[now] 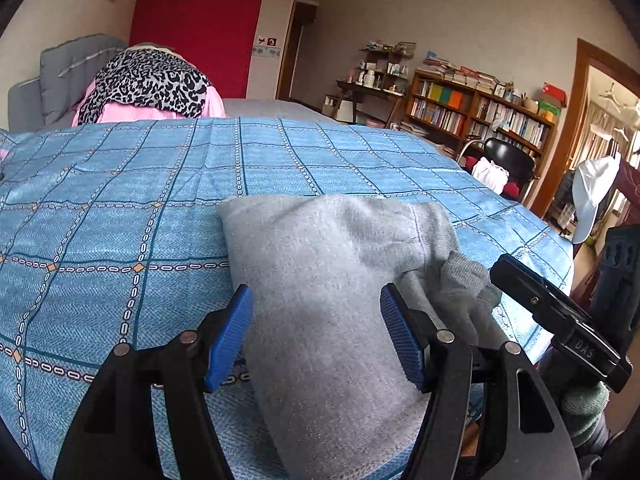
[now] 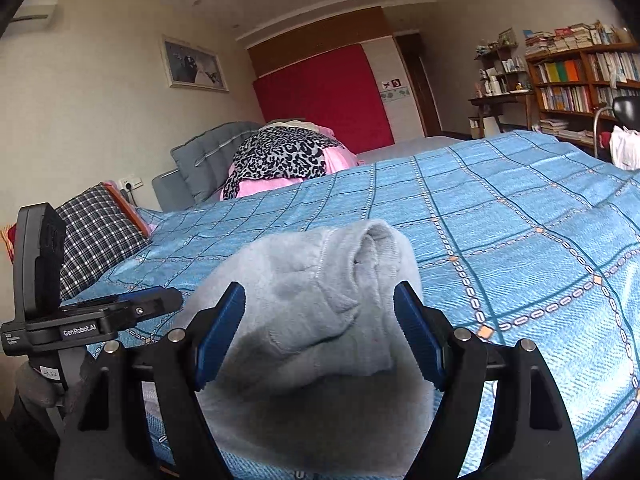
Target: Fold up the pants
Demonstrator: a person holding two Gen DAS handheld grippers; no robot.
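The grey pants [image 1: 332, 280] lie as a folded bundle on the blue checked bedspread [image 1: 120, 220], close to the bed's near edge. My left gripper [image 1: 316, 292] hovers open over the bundle, its blue pads [image 1: 230, 336] standing apart on either side of the cloth without pressing on it. In the right wrist view the pants [image 2: 320, 280] show a rolled, ribbed end on top. My right gripper [image 2: 320, 288] is also open, with its pads [image 2: 420, 340] wide of the fabric. Each view shows the other device's black housing [image 1: 560, 320] [image 2: 80, 320] at its side.
A leopard-print cloth [image 2: 280, 156] over pink bedding lies at the head of the bed, by a grey headboard [image 2: 208, 152]. A plaid pillow [image 2: 96, 236] is at the left. A bookshelf [image 1: 480, 112] and a black chair [image 1: 508, 156] stand beyond the bed's right edge.
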